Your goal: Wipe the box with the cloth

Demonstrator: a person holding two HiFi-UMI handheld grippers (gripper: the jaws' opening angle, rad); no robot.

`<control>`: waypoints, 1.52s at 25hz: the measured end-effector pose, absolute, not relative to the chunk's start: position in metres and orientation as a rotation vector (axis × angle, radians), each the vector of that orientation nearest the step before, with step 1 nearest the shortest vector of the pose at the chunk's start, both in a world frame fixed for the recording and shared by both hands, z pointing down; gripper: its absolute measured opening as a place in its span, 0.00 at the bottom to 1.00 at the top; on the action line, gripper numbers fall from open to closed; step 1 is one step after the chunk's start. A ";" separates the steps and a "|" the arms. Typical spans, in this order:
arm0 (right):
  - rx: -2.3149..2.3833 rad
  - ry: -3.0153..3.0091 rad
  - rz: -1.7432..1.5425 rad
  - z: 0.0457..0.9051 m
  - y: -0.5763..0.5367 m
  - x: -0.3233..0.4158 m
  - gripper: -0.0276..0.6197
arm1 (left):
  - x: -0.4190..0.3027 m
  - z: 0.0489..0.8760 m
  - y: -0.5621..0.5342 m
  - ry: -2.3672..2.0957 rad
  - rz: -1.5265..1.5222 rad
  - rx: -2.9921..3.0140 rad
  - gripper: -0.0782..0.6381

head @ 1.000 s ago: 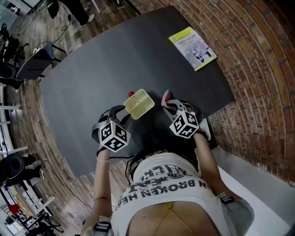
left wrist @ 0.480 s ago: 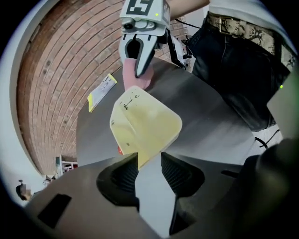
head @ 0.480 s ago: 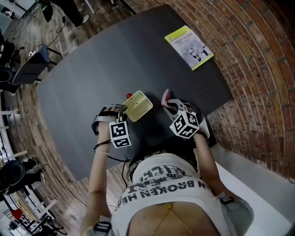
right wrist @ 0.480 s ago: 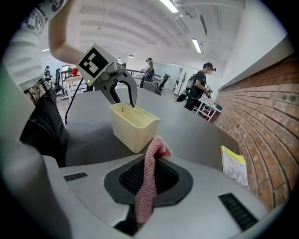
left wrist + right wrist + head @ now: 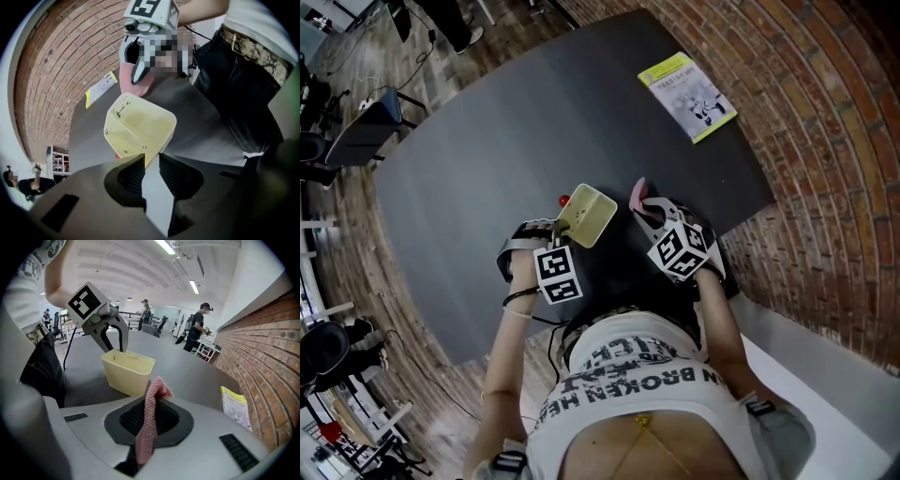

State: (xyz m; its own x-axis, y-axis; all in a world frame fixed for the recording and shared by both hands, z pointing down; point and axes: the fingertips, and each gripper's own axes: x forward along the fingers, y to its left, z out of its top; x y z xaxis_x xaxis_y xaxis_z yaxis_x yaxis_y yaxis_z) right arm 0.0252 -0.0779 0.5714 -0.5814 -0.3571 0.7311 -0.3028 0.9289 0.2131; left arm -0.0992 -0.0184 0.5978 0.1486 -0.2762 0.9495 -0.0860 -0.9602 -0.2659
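Observation:
A pale yellow open box point(image 5: 589, 214) stands on the dark table point(image 5: 487, 131) just in front of the person. My left gripper point(image 5: 563, 228) points steeply down onto the box's near wall. In the left gripper view that wall point(image 5: 140, 129) sits between the pads, and the jaws have just been closing on it. From the right gripper view, one finger is inside the box point(image 5: 127, 371) and one outside. To the right of the box, my right gripper point(image 5: 645, 208) is shut on a pink cloth point(image 5: 151, 420), which sticks up from the jaws beside the box without touching it.
A small red thing point(image 5: 564, 201) lies against the box's far left side. A yellow booklet point(image 5: 689, 84) lies at the table's far right, near the brick wall point(image 5: 825, 141). Chairs point(image 5: 366, 131) stand left of the table. People point(image 5: 199, 329) stand far behind it.
My left gripper has rolled, come down and moved right onto the box's near wall, and its jaws have narrowed. The box has turned slightly. The right gripper and cloth have stayed put.

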 end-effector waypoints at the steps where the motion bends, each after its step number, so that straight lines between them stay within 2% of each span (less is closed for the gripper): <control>1: 0.467 -2.235 -0.075 0.571 -0.079 0.025 0.07 | -0.095 0.597 -0.015 0.386 -1.926 -2.298 0.25; 14: 0.354 -2.280 -0.135 0.572 -0.092 0.010 0.07 | -0.042 0.593 -0.002 0.619 -1.940 -2.661 0.14; 29: -0.082 -2.167 -0.436 0.603 -0.123 -0.040 0.07 | -0.042 0.591 -0.005 0.486 -1.850 -2.754 0.13; 38: -0.135 -2.134 -0.481 0.612 -0.117 -0.044 0.07 | -0.042 0.593 -0.004 0.440 -1.843 -2.748 0.13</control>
